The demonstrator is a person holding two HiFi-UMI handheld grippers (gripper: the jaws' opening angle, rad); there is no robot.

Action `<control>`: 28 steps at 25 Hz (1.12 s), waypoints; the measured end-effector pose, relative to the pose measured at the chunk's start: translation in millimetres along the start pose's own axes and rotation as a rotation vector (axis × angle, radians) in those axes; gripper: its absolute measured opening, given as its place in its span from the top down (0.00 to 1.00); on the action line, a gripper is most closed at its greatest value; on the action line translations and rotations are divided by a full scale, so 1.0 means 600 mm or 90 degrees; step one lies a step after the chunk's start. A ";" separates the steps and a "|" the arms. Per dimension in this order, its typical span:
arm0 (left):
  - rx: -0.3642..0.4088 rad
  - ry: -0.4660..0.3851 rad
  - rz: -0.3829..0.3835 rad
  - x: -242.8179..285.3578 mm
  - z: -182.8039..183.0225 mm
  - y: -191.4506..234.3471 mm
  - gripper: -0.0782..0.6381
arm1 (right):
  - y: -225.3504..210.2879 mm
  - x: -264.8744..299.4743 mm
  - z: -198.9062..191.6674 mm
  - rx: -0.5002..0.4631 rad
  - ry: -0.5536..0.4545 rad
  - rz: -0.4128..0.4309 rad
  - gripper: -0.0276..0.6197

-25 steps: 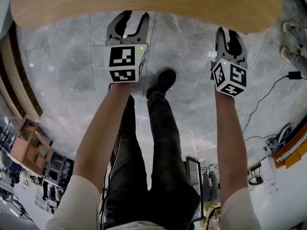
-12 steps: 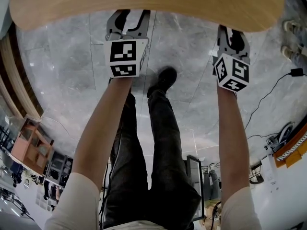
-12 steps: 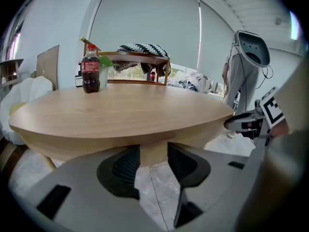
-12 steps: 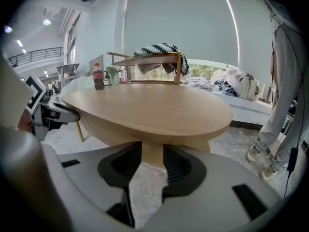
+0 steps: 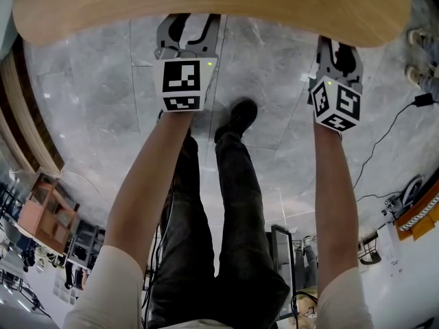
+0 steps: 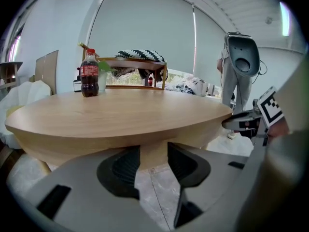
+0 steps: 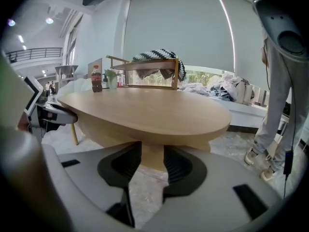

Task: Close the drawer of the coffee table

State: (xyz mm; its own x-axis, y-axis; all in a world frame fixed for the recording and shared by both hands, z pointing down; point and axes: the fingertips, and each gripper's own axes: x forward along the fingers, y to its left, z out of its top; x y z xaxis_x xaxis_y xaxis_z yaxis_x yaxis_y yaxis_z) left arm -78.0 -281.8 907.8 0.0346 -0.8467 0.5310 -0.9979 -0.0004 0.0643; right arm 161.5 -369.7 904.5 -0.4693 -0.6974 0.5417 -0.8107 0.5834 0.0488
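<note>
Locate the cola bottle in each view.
Head view: not in it.
Left gripper view: bottle at upper left, standing on the far side of the table.
Right gripper view: left of centre, small, at the table's far end.
Shared landmark: the oval wooden table.

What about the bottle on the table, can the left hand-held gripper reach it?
Probably yes, with a stretch: the left hand-held gripper is open at the near edge of the table, and only bare tabletop lies before the bottle far across.

Left gripper (image 5: 189,25), right gripper (image 5: 337,46) (fingers (image 5: 349,60) just opening, nothing between) point at coffee table (image 5: 206,5) edge.
</note>
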 end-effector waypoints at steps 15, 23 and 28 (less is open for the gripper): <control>-0.040 0.058 -0.014 -0.077 -0.017 -0.007 0.65 | 0.011 -0.069 -0.014 -0.016 0.061 -0.016 0.72; -0.007 0.051 -0.049 -0.161 0.084 -0.016 0.73 | 0.035 -0.161 0.076 0.005 0.042 -0.034 0.78; 0.006 0.043 -0.057 -0.236 0.167 -0.009 0.76 | 0.055 -0.238 0.170 0.015 0.012 -0.035 0.81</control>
State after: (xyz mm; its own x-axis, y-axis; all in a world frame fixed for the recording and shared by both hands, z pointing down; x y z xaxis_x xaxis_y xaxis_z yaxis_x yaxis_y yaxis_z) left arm -82.7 -215.2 747.6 0.1269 -0.8049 0.5797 -0.9912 -0.0802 0.1057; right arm 166.2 -293.5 743.3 -0.4178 -0.7197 0.5545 -0.8427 0.5351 0.0596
